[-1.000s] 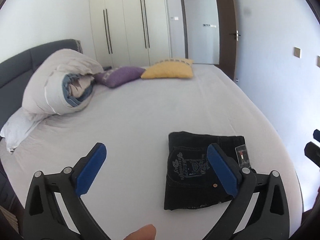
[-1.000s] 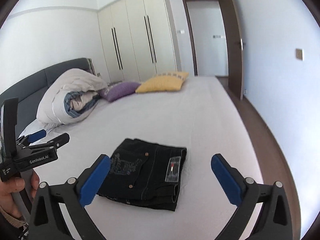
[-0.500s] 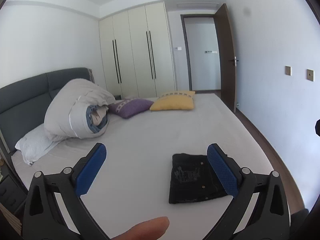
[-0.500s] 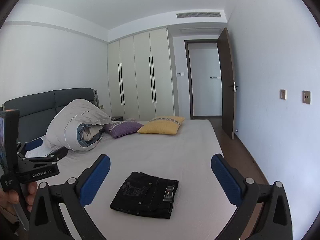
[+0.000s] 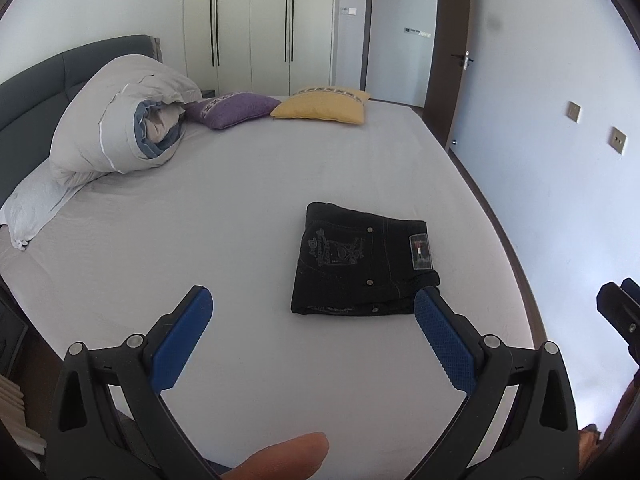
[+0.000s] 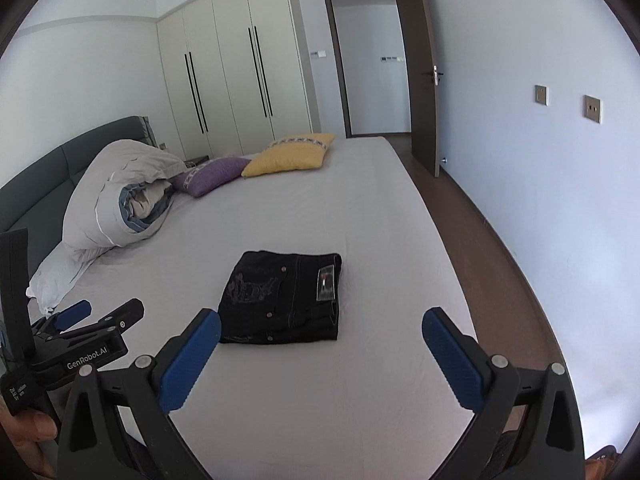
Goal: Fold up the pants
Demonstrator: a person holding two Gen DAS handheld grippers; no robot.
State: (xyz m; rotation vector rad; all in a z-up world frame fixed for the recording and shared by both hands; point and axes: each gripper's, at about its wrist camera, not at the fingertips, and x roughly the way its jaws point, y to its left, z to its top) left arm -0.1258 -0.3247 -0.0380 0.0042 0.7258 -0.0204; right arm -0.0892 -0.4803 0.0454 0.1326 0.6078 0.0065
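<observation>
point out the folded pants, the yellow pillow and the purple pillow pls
folded pants (image 5: 356, 264), left wrist view, on the embroidered back pocket.
yellow pillow (image 5: 320, 108), left wrist view, on the middle of its top face.
purple pillow (image 6: 214, 174), right wrist view, on the middle of its top face.

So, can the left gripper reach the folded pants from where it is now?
Probably yes. The left gripper is open and empty, and only bare bed lies between it and the folded pants, slightly to its right.
</observation>
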